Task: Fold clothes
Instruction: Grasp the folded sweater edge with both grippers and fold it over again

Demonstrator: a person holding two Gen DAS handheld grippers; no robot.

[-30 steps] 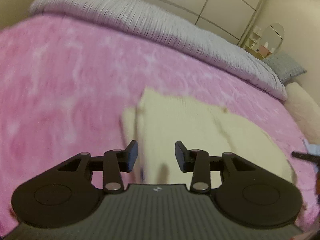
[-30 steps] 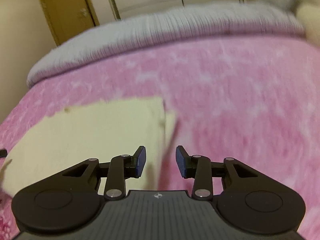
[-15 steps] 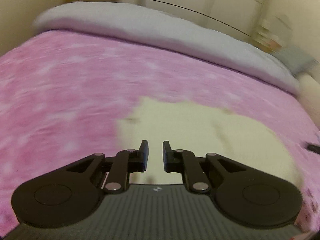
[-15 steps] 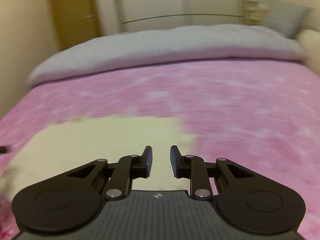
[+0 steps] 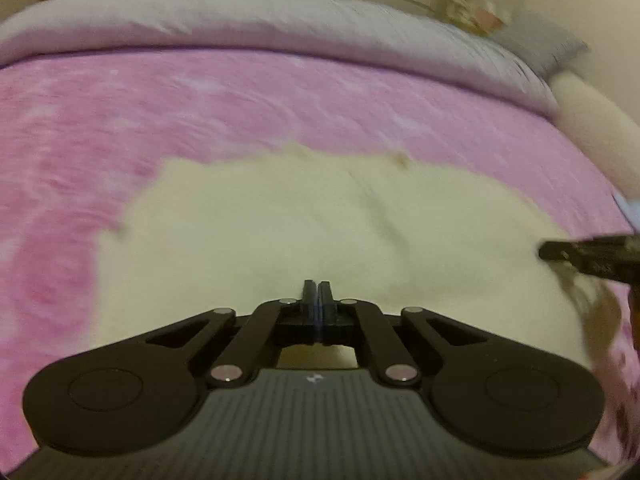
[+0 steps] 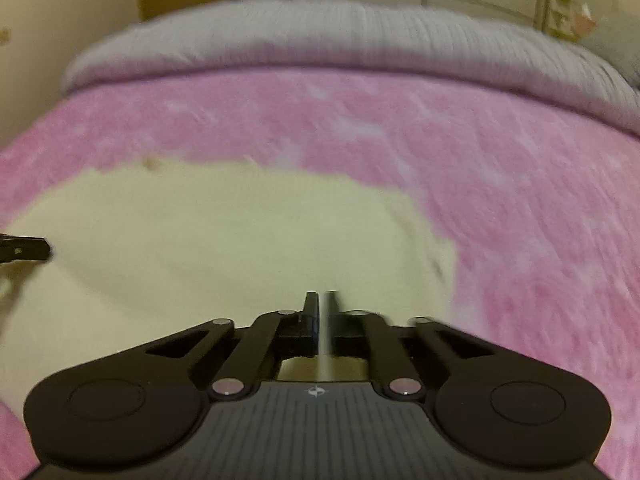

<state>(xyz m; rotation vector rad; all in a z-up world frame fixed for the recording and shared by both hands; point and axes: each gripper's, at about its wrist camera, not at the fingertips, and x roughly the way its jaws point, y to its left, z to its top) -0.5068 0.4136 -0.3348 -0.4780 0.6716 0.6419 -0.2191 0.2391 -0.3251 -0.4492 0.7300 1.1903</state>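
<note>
A cream garment (image 5: 304, 232) is lying spread flat on a pink blanket (image 5: 80, 128) covering the bed, with a grey duvet (image 5: 240, 20) bunched along the far side. The left hand-held gripper (image 5: 319, 286) is hovering over the garment's near part with its jaws pressed together; whether cloth is caught between them cannot be told. The right hand-held gripper (image 6: 320, 296) is sitting nearly closed, blurred, over the garment's other side, grip likewise unclear.
</note>
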